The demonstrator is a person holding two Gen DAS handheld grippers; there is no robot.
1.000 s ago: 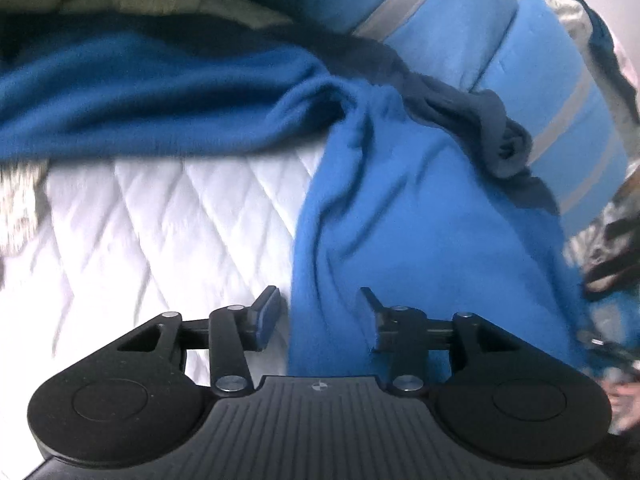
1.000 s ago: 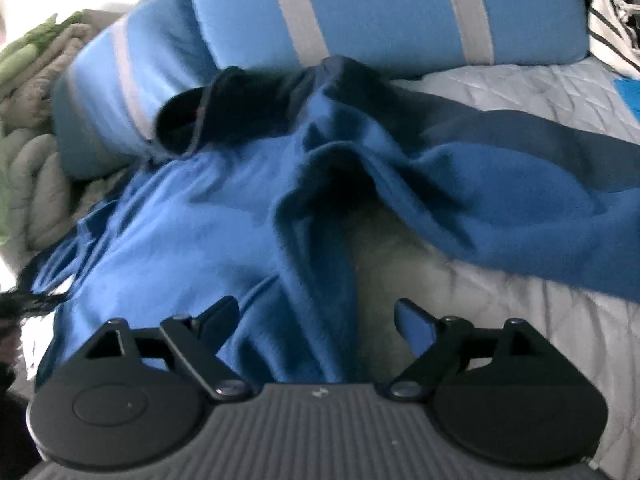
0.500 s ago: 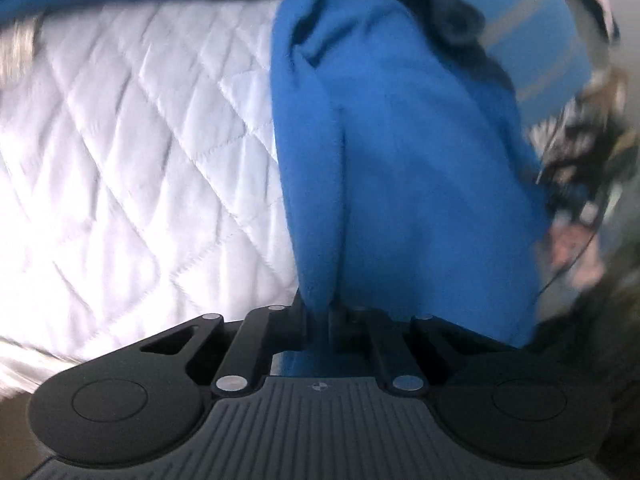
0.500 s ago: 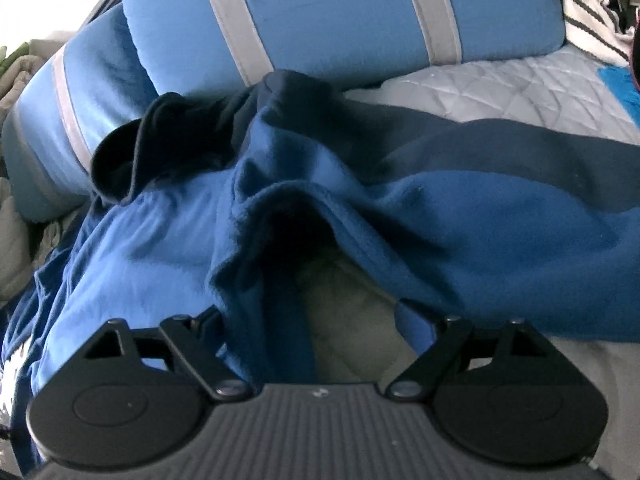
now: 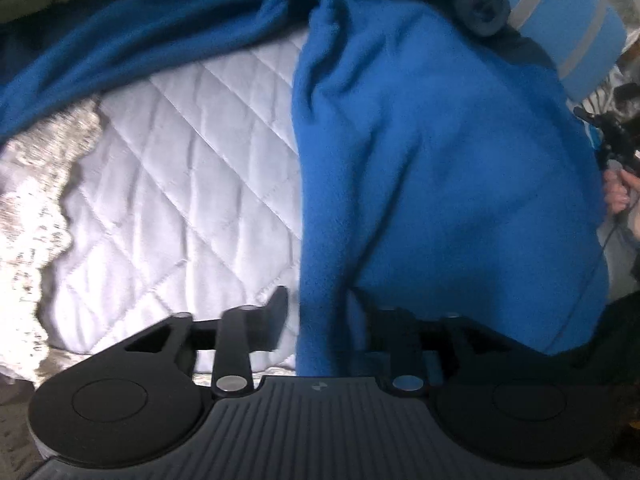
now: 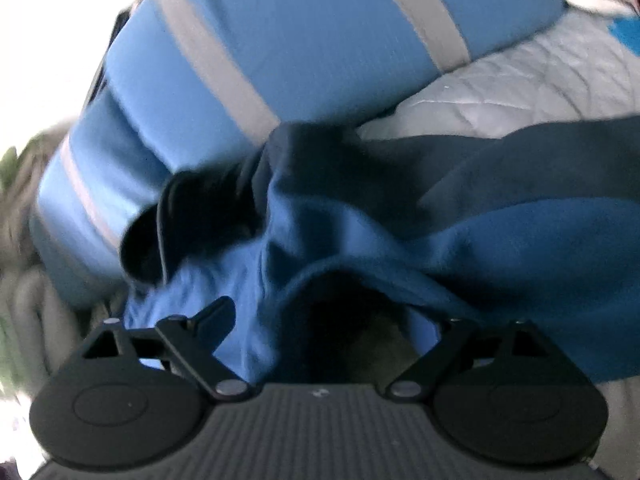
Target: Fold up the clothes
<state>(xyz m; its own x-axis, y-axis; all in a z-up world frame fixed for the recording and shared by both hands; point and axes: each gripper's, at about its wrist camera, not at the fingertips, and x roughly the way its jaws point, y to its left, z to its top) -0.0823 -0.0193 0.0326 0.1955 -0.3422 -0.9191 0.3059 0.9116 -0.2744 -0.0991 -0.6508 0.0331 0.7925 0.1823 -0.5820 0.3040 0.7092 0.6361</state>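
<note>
While spread crumpled over the white quilted bed (image 5: 180,184), blue fleece garment (image 5: 440,168) rests against striped blue pillows (image 6: 320,40). Left hand-held gripper (image 5: 320,316): jaws opening, fleece edge between. Right hand-held gripper (image 6: 332,320): apart, closing around a fold.

The left wrist camera sits just behind its own black two-finger gripper (image 5: 320,320) and looks steeply down, close above a white diamond-quilted bed cover (image 5: 180,184). The right wrist camera looks forward at a shallower tilt, very near the bed, toward a light blue pillow with grey stripes (image 6: 304,40) at the far side. Both views share the crumpled bright blue fleece garment (image 5: 440,168) (image 6: 360,248) (its dark collar too), the quilt and that striped pillow (image 5: 568,20).
</note>
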